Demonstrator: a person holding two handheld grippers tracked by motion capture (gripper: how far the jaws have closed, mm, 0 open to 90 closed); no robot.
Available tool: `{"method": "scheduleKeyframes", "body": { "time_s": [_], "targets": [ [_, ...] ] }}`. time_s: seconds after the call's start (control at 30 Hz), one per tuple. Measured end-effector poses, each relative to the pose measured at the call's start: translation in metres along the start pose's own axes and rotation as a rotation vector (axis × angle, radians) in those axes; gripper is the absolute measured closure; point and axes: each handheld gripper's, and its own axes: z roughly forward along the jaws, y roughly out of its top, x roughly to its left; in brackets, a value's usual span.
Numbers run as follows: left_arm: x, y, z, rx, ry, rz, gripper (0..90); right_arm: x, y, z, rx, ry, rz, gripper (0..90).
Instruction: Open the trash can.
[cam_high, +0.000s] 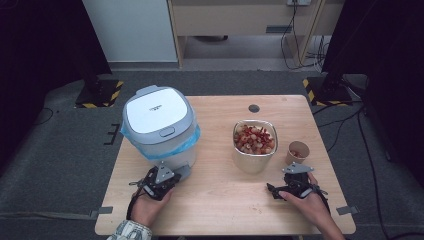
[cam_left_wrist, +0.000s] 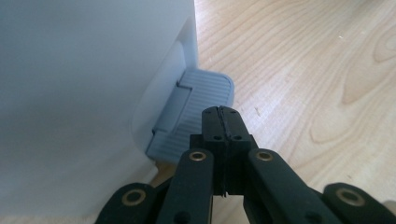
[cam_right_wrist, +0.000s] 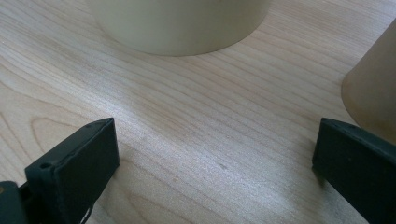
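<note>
Pedal (cam_left_wrist: 201, 100) edge (fingers (cam_left_wrist: 211, 122) closed) above

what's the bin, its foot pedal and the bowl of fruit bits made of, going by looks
Bin: looks like smooth moulded plastic, white lid with grey rim, with a blue film liner at the rim.
Foot pedal: grey ribbed plastic, matte, by its moulded grooves.
Bowl: probably metal, judging by the shiny silvery rim, though its wall looks pale and dull close up.

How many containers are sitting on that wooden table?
3: a white lidded bin with blue liner at the left, a metal bowl of food at centre-right, and a small brown paper cup beside it.
</note>
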Motion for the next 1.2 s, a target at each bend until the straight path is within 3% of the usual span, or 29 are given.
{"method": "scheduleKeyframes", "body": {
  "time_s": [0.3, 0.57, 1.2],
  "targets": [
    [-0.004, 0.003, 0.008, 0.004, 0.038, 0.041, 89.8, 0.0, 0.0, 0.0, 0.001, 0.002, -0.002, 0.8],
    [-0.004, 0.002, 0.01, 0.009, 0.045, 0.06, 89.7, 0.0, 0.0, 0.0, 0.0, 0.002, -0.004, 0.8],
    [-0.007, 0.001, 0.013, 0.033, 0.061, 0.052, 89.9, 0.0, -0.001, -0.001, 0.0, 0.003, -0.004, 0.8]
  ]
}}
